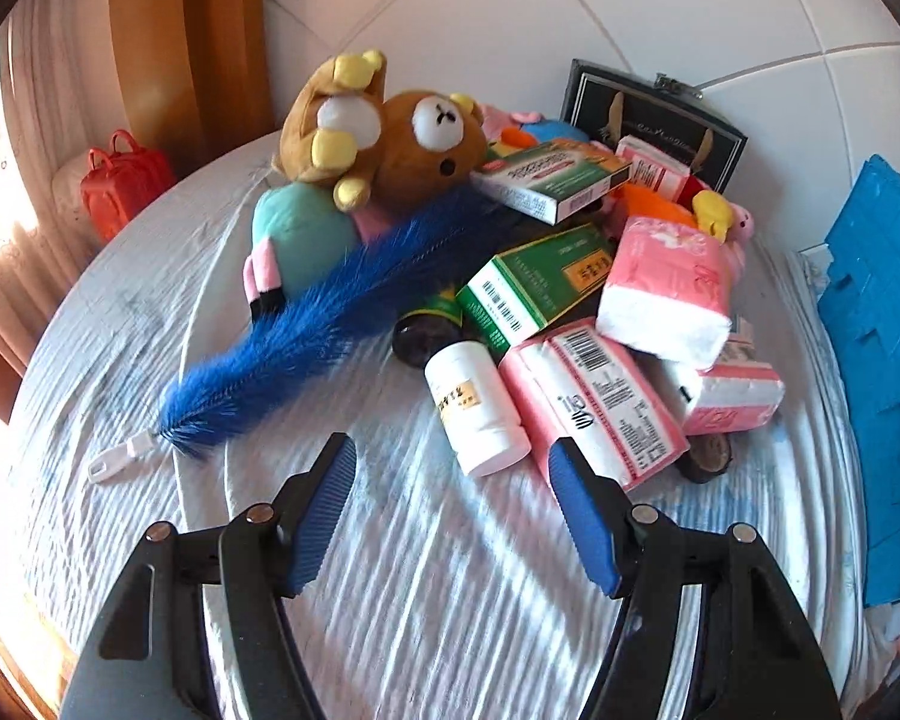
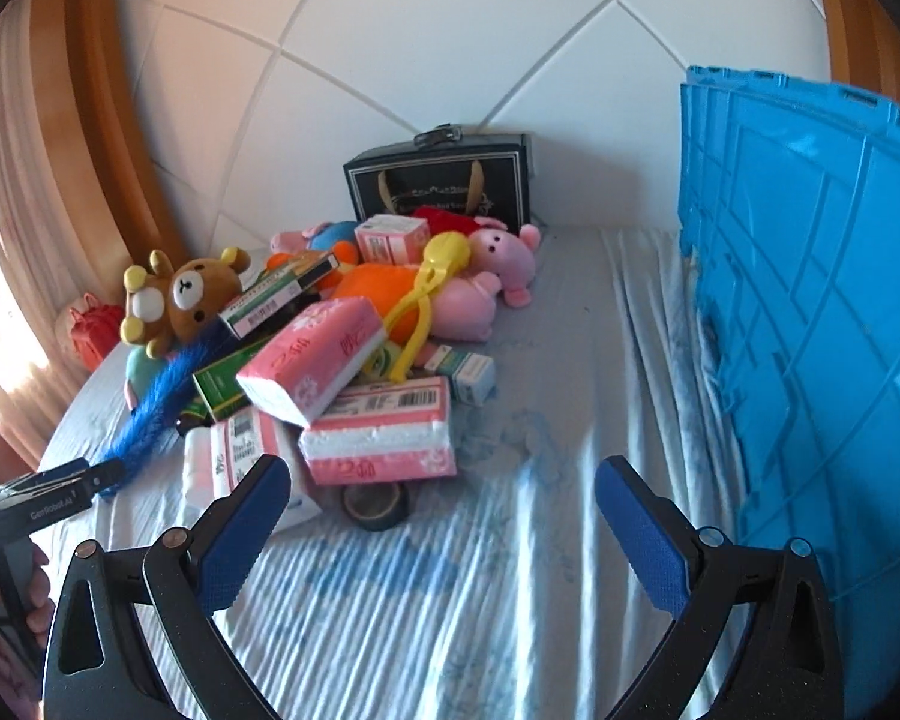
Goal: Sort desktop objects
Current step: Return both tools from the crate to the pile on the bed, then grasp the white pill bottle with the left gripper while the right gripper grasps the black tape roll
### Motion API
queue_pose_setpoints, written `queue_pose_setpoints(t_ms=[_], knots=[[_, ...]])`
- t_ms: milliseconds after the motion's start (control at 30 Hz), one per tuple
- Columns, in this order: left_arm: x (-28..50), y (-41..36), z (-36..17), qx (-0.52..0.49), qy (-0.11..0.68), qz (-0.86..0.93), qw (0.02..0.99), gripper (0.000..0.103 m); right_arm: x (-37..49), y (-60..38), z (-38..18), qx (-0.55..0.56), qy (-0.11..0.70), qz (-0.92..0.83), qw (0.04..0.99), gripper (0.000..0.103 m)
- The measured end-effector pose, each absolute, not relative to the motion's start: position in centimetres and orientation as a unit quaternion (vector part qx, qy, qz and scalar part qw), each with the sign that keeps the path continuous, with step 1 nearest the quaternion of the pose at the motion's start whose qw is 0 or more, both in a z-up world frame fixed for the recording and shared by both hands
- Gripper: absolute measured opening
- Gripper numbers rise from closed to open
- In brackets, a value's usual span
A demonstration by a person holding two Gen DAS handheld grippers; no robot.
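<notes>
Heaped against the white padded headboard (image 2: pixel 450 48): a jumble of plush toys, cartons and tissue packs, apparently dumped in 1 pile on the striped sheet (image 1: pixel 450 570) for sorting. All places below given relative to that pile.

On its near-left flank, in the left wrist view: a blue duster (image 1: pixel 306 324) lying diagonally, white handle toward the camera, tip buried under the brown bear plush (image 1: pixel 414 144). At the near edge: a white pill bottle (image 1: pixel 477 408) on its side, leaning on a pink tissue pack (image 1: pixel 600 396), with a dark bottle just behind. On top: 2 green medicine boxes (image 1: pixel 534 288), resting loose and tilted, likely to slide if anything beneath shifts.

Left gripper (image 1: pixel 453 480): tongs apart, nothing between them, aimed downward with the pill bottle just ahead of the gap and the right-hand pad near the tissue pack. Judged an approach to a first pick, the bottle being the nearest free piece.

Right gripper (image 2: pixel 441 495): tongs wide apart, empty, hanging above bare sheet at the pile's near-right edge, with a roll of dark tape (image 2: pixel 375 504) under another tissue pack just ahead. Further right of the pile: a blue crate (image 2: pixel 810 330) standing beside the bed, probably a destination bin. Behind the pile, upright against the headboard: a black gift box (image 2: pixel 444 180). Off to the far left: a red bag (image 1: pixel 123 180).

Sorting judged not yet begun; nothing lifted.
</notes>
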State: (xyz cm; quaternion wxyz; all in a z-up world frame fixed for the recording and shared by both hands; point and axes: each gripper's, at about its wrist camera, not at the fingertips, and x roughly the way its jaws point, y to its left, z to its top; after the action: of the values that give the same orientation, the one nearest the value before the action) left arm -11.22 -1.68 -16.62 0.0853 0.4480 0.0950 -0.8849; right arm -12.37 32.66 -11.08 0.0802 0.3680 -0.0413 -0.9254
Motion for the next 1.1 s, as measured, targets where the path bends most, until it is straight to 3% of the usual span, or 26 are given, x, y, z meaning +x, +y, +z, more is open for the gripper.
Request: queue_pose_setpoints(t_ms=[400,600,733,767,867,1033,1100], knots=[[-17.9,-1.4,-23.0,0.481,0.107,-0.864,0.099,0.066,-16.8,28.8,-19.6,0.453,-0.017,-0.886,0.101,0.103],[-19.9,-1.0,-24.9,0.499,0.089,-0.856,0.103,0.046,-18.8,27.0,-22.0,0.477,-0.008,-0.870,0.126,0.103],[-20.0,-1.3,-25.0,0.494,0.094,-0.859,0.097,0.046,-20.0,25.8,-23.0,0.484,0.007,-0.866,0.126,0.103],[-20.0,-1.3,-25.0,0.494,0.092,-0.859,0.096,0.046,-20.3,25.6,-23.2,0.487,0.007,-0.864,0.129,0.099],[-20.4,-1.5,-25.6,0.504,0.100,-0.852,0.097,0.046,-21.1,24.8,-24.2,0.501,0.017,-0.856,0.128,0.071],[-20.3,-1.4,-25.6,0.505,0.095,-0.853,0.097,0.046,-21.9,23.7,-25.3,0.505,0.036,-0.853,0.124,0.071],[-20.0,-1.3,-25.6,0.506,0.093,-0.852,0.097,0.045,-21.8,23.2,-25.3,0.502,0.051,-0.854,0.128,0.061]])
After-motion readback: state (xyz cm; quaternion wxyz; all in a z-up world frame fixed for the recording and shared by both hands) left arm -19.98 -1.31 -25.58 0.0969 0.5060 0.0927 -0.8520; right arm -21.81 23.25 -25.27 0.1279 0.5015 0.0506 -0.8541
